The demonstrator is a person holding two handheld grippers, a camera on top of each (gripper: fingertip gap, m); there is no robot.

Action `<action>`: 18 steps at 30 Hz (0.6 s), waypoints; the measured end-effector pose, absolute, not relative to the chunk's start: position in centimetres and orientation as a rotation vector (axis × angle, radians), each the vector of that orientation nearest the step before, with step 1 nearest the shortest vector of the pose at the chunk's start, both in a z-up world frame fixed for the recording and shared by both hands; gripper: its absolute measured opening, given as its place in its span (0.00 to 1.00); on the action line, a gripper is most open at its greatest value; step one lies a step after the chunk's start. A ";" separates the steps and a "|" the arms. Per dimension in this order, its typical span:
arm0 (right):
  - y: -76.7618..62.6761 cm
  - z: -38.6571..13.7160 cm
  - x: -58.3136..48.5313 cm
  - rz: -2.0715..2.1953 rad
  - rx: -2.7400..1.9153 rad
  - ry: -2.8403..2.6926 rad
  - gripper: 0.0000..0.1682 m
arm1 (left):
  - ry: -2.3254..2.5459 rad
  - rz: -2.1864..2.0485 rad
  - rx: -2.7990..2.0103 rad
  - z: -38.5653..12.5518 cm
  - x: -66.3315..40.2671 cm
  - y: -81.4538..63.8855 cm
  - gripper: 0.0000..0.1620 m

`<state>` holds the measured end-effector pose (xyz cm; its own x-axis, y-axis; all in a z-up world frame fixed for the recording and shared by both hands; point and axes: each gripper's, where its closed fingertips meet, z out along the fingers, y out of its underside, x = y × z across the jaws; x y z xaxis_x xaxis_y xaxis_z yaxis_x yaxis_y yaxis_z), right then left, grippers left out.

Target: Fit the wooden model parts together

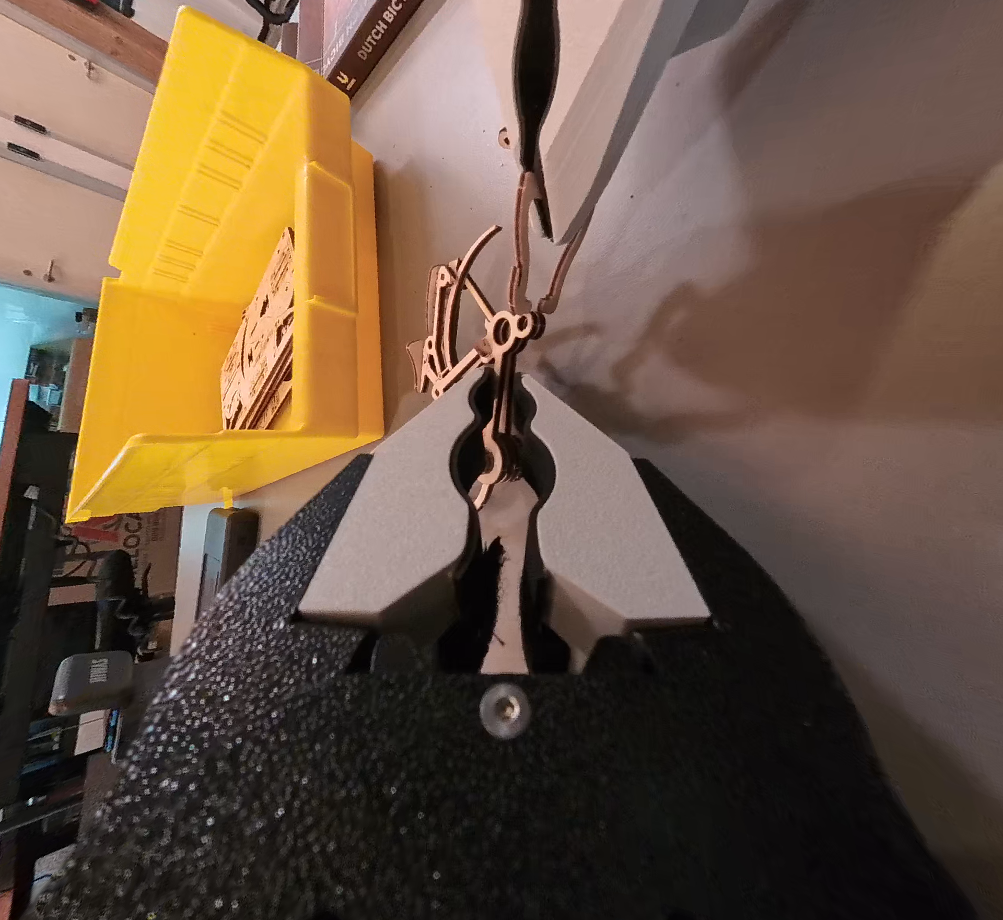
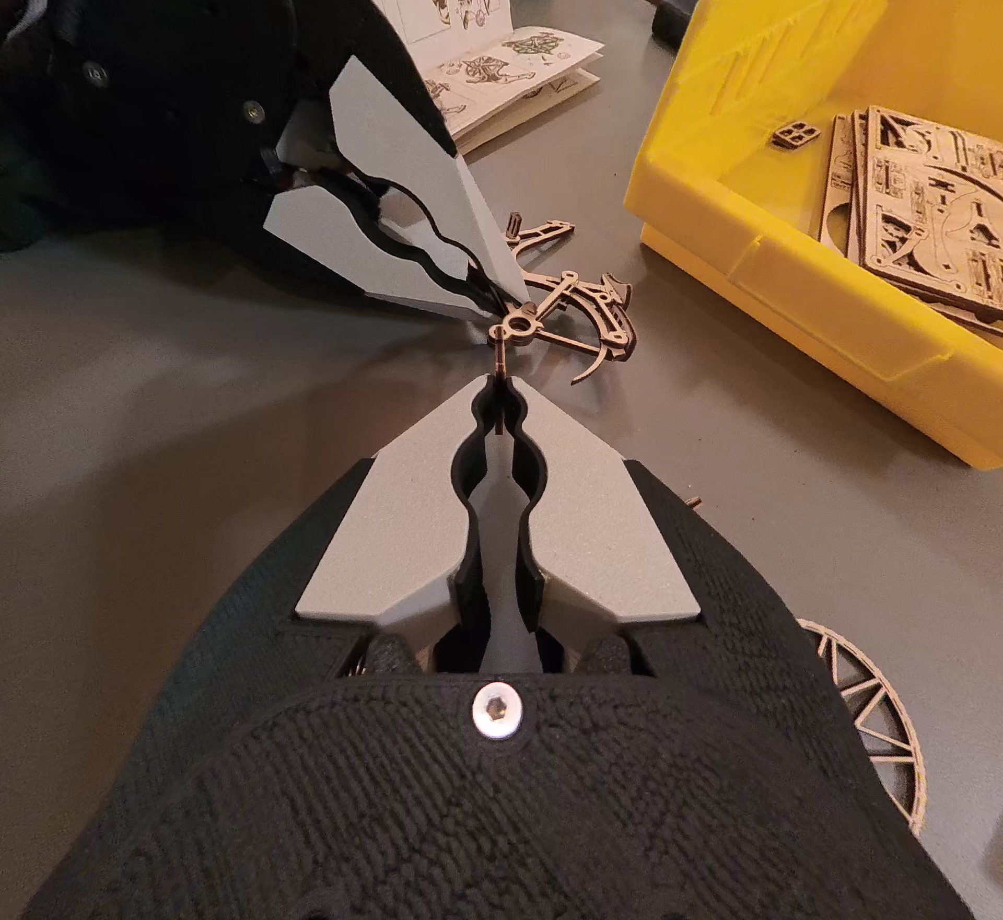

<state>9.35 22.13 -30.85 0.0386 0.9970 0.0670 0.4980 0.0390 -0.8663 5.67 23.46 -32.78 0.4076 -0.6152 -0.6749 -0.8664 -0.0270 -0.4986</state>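
Left hand-held gripper (image 1: 502, 378): its two grey fingers are pressed onto the wooden model frame (image 1: 502, 346). It shows again at the upper left of the right wrist view (image 2: 496, 305).
Right hand-held gripper (image 2: 498, 386): its fingers are pinched tight on a thin wooden piece (image 2: 499, 367), held edge-on. In the left wrist view it comes in from the top (image 1: 534, 199).
Where the parts meet: the thin wooden piece touches the round hub (image 2: 515, 325) of the frame, just past both sets of fingertips.
Step in hand: most likely pushing the piece into a slot at the hub.
How to do it well: the left side should hold the frame very still. The right side should keep the piece straight and push slowly. If it tilts, the thin wood may snap.
Curved arm part (image 2: 602, 318): it sticks out of the frame, above the counter (image 2: 163, 351). It looks weak, so nothing should bump it.
Nearby: a yellow bin (image 2: 760, 253) with wooden sheets (image 2: 922, 221) sits just beside the work.
Farther off: a paper booklet (image 2: 521, 63) lies open behind, and a wooden wheel (image 2: 868, 720) lies at the right edge.
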 end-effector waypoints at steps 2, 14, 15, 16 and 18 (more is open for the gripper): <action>22.1 -30.7 9.3 0.839 -1.557 -1.552 0.00 | 1.290 0.326 -1.742 -32.8 5.6 23.5 0.03; 22.2 -30.0 8.9 0.945 -1.582 -1.494 0.00 | 1.176 0.177 -1.799 -31.9 5.2 23.7 0.03; 22.2 -29.7 8.7 0.959 -1.579 -1.486 0.00 | 1.164 0.159 -1.804 -31.8 5.2 23.8 0.02; 22.4 -29.6 8.6 0.960 -1.577 -1.482 0.00 | 1.155 0.151 -1.806 -31.7 5.1 23.8 0.02; 22.5 -29.5 8.5 0.951 -1.572 -1.489 0.00 | 1.144 0.144 -1.810 -31.7 5.0 23.9 0.02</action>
<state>8.49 22.49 -29.52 0.0437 0.9989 -0.0171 0.4353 -0.0344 -0.8996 4.95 23.85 -31.65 0.5544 -0.6380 -0.5345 -0.7505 -0.1057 -0.6523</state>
